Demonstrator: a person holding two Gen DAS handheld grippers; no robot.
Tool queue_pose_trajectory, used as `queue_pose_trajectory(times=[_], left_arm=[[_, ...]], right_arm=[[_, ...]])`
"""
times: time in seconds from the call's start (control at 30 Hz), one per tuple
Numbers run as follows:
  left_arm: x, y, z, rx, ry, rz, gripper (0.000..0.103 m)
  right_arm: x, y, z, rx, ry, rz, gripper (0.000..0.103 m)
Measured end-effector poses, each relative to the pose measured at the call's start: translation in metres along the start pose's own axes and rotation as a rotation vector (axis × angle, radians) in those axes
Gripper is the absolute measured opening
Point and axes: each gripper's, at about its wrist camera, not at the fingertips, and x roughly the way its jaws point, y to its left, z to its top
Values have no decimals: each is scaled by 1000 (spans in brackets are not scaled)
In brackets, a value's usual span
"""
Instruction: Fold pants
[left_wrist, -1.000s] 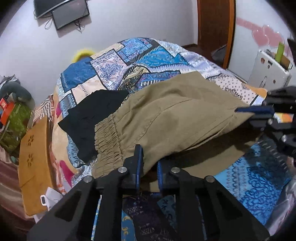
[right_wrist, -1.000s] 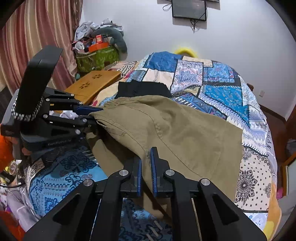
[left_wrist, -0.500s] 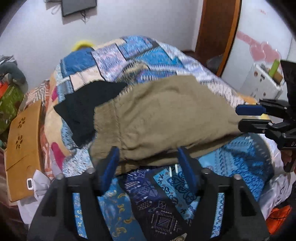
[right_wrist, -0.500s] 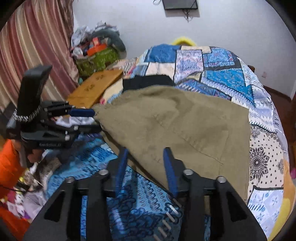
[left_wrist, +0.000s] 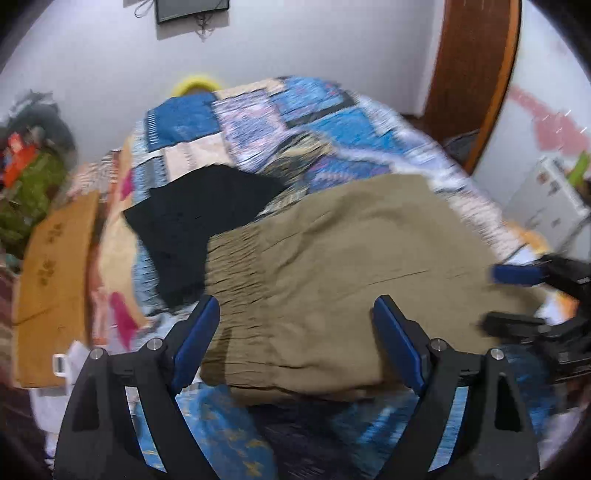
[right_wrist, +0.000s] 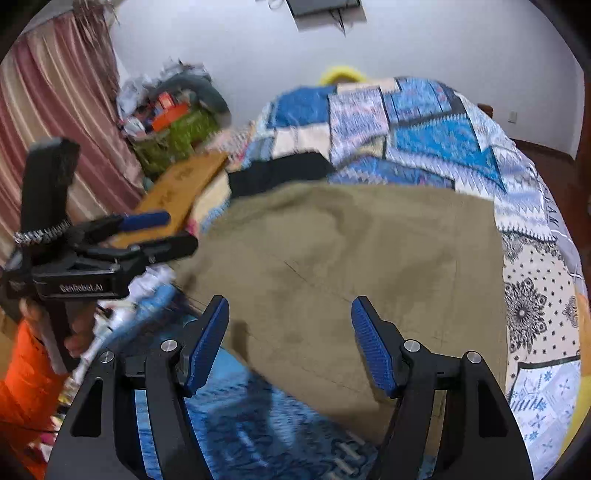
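Both wrist cameras look steeply down along their own fingers, close over the bed's (left_wrist: 332, 122) near edge. Each shows the other gripper at its side; both share the pants (left_wrist: 351, 266).

Pants (left_wrist: 332, 280): olive-khaki fabric, folded over on themselves into a broad, roughly rectangular stack lying flat on the patchwork bedspread (left_wrist: 295, 122). Gathered elastic waistband (left_wrist: 236, 273) at the left end in the left wrist view, its edge overlapping a black garment (left_wrist: 199, 214). A straight seam line runs across the upper layer. Near edge shows stacked layers, slightly uneven. Surface mostly smooth, light creasing near the waistband. Both views are motion-blurred; finer detail cannot be told.
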Motion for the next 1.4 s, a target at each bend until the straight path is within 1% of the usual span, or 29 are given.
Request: queue_pose_trajectory(times=[0.07, 0.1, 0.13, 0.2, 0.27, 0.33, 0.4, 0.53, 0.63, 0.73, 0.8, 0.93, 1.07, 1.13, 1.23, 1.4], left_arm=[[13, 6, -10, -4, 42, 18, 86], [20, 12, -16, -11, 72, 5, 86], [22, 18, -20, -25, 84, -4, 87], [17, 29, -24, -48, 73, -3, 87], [14, 37, -28, -61, 72, -11, 88], [14, 42, -32, -77, 78, -29, 88], [11, 43, -35, -80, 78, -25, 88], [4, 43, -38, -67, 66, 8, 88], [1, 46, -43, -57, 78, 26, 88], [-5, 52, -45, -76, 87, 17, 87], [-11, 57, -41, -99, 88, 30, 87], [-20, 66, -22, -149, 60, 28, 87], [-16, 69, 6, -154, 34, 55, 87], [-10, 71, 17, -158, 36, 65, 87], [7, 75, 38, -171, 39, 56, 87], [42, 83, 64, -205, 74, 46, 87]], right_arm=[[3, -9, -7, 8, 28, -20, 65], [3, -16, -14, 22, 42, -29, 65], [0, -22, -19, 31, 46, -36, 65], [-7, -32, -28, 38, 49, -58, 65], [-17, -42, -38, 50, 36, -58, 63], [-25, -48, -44, 61, 33, -93, 63], [-34, -58, -51, 88, 27, -109, 63], [-48, -80, -69, 167, 20, -117, 63], [-57, -91, -79, 223, 12, -86, 63], [-65, -99, -85, 243, 10, -104, 63], [-71, -104, -87, 261, 14, -100, 63], [-79, -110, -80, 249, 7, -138, 65], [-87, -118, -62, 227, -42, -163, 65], [-86, -124, -50, 219, -58, -177, 65], [-79, -134, -30, 217, -76, -173, 66], [-56, -153, 1, 197, -85, -182, 66]])
